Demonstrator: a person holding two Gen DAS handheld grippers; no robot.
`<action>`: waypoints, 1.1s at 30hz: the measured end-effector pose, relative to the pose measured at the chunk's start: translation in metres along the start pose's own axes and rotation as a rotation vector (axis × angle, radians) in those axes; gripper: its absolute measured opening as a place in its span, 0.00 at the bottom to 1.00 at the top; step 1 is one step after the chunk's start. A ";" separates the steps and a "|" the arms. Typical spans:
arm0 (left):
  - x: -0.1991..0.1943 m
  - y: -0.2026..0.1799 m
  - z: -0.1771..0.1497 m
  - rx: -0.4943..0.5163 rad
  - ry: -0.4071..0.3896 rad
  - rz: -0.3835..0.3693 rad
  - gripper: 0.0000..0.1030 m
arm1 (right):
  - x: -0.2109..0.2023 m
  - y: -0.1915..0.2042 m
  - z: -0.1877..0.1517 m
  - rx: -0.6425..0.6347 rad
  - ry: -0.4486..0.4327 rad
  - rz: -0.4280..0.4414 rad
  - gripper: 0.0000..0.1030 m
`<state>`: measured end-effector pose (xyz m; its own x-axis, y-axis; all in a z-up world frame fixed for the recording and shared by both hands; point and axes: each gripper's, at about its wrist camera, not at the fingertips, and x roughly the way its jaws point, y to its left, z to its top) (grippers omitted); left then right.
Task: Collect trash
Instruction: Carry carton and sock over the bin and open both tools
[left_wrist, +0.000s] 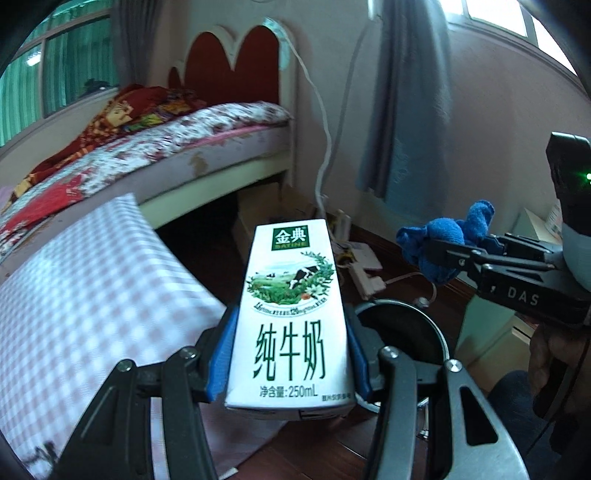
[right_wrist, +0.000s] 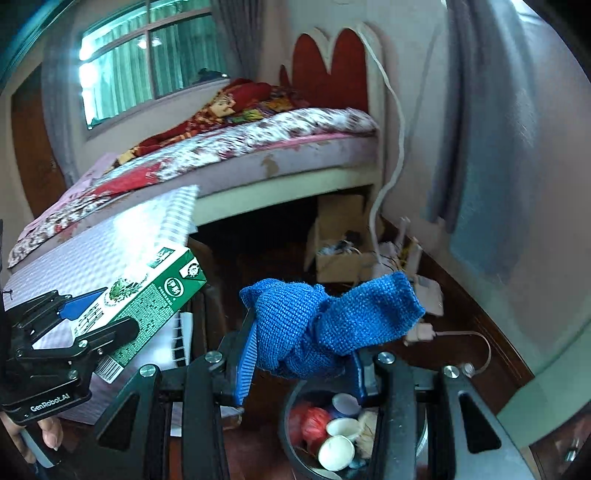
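Carton: milk carton (left_wrist: 291, 317) held upright between the blue pads of the left claw (left_wrist: 290, 332), lifted above the floor, with the round bin (left_wrist: 413, 314) just behind and to its right.
Cloth: blue knitted cloth (right_wrist: 325, 325) bunched up and clamped in the right claw (right_wrist: 299, 350), hanging directly over the open bin (right_wrist: 291, 406), which already holds a red net, white caps and other scraps.
Drop risk: the carton sits left of the bin mouth in the right view (right_wrist: 147, 295); letting go from there would likely send it to the floor beside the bin.
Snag risk: the loose knit may catch on the ribbed pads, so the cloth could dangle from one finger instead of falling when the claw opens.
Crowding risk: both claws are near one another over a small opening; moving in together could knock them or tip the bin.
Surface: checked pink-and-white cloth covers the surface (left_wrist: 92, 277) at near left.
Room: bed (left_wrist: 166, 147) with floral sheet and red headboard far left; grey curtain (left_wrist: 410, 110) far right; cardboard box (right_wrist: 336, 240), cables and plug strip on the dark wooden floor (right_wrist: 480, 321).
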<state>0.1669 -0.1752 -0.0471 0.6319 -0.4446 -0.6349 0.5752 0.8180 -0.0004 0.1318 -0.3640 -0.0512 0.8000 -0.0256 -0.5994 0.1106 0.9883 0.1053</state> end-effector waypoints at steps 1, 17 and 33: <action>0.003 -0.005 -0.001 0.005 0.008 -0.013 0.52 | 0.000 -0.006 -0.004 0.009 0.006 -0.006 0.42; 0.069 -0.064 -0.031 0.052 0.202 -0.174 0.52 | 0.025 -0.081 -0.070 0.099 0.163 -0.064 0.43; 0.126 -0.083 -0.051 0.032 0.362 -0.259 0.53 | 0.085 -0.104 -0.107 0.157 0.340 -0.052 0.44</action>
<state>0.1729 -0.2804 -0.1663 0.2459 -0.4720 -0.8466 0.7095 0.6827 -0.1746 0.1250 -0.4532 -0.1983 0.5525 0.0023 -0.8335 0.2562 0.9511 0.1724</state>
